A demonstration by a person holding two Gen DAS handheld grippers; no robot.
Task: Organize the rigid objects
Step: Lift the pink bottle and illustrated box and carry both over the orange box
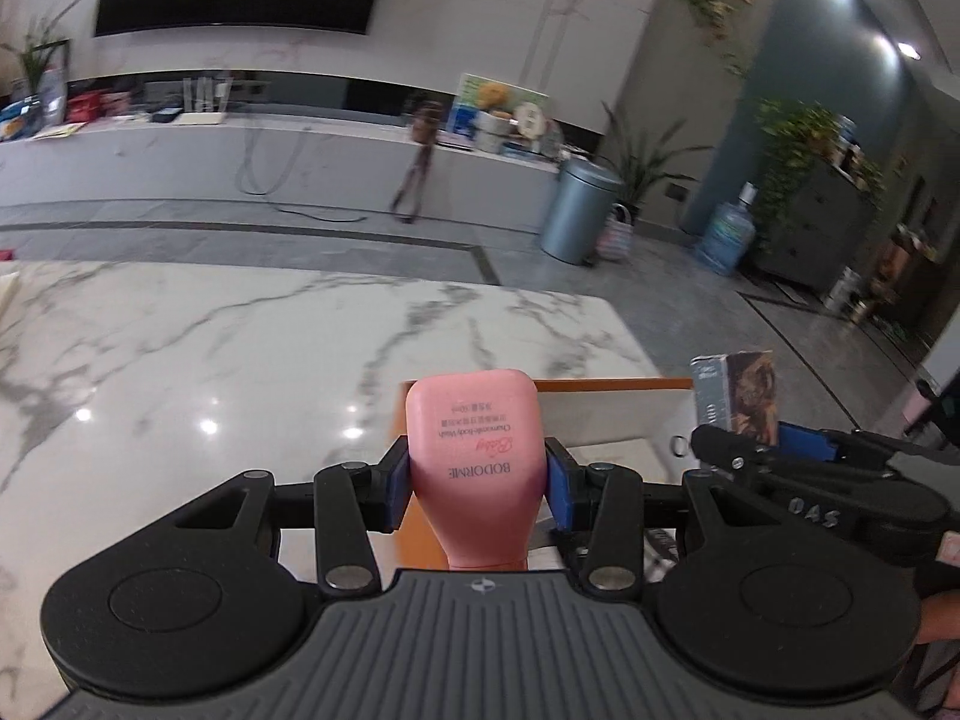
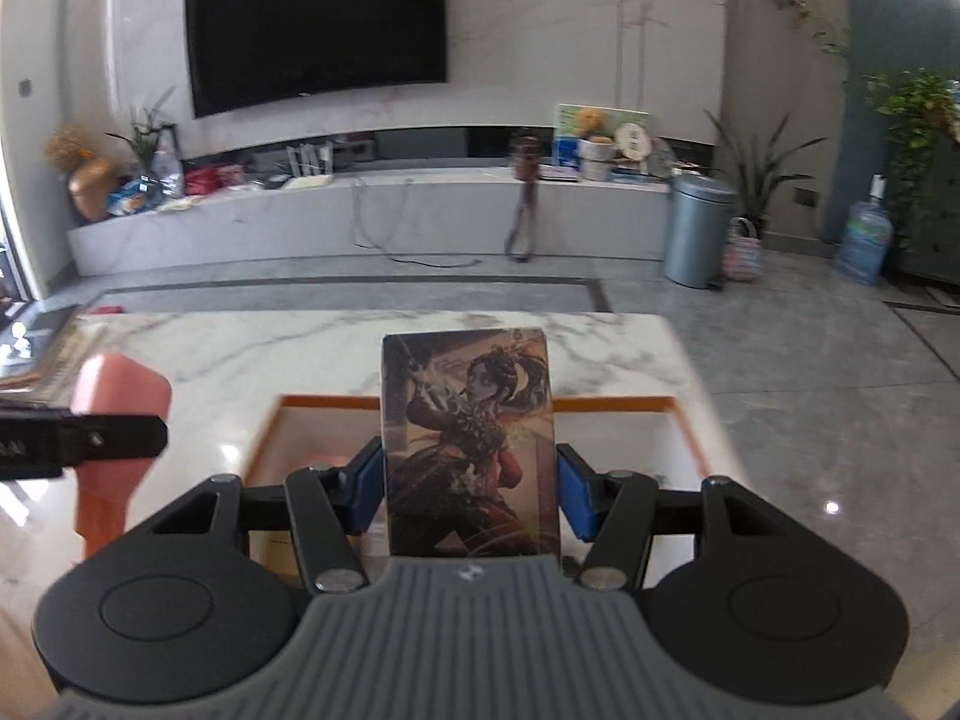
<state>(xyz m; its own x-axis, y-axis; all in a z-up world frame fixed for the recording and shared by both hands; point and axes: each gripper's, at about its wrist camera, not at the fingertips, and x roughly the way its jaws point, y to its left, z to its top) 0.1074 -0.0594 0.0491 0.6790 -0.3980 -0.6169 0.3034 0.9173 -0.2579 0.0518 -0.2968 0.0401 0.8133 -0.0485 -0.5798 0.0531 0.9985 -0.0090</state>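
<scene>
My left gripper (image 1: 477,480) is shut on a pink body wash bottle (image 1: 474,438), held upside down above the left edge of an orange-rimmed white tray (image 1: 600,385). My right gripper (image 2: 471,483) is shut on an illustrated card box (image 2: 471,438), held upright over the same tray (image 2: 612,403). In the left wrist view the box (image 1: 741,396) and the right gripper (image 1: 804,450) show at the right. In the right wrist view the pink bottle (image 2: 120,396) and the left gripper's finger (image 2: 90,438) show at the left.
The tray lies on a white marble table (image 1: 210,348) near its right edge. Stacked flat items (image 2: 54,354) lie at the table's far left. Beyond are a TV wall, a low cluttered bench, a grey bin (image 1: 579,210) and a water jug (image 1: 726,234).
</scene>
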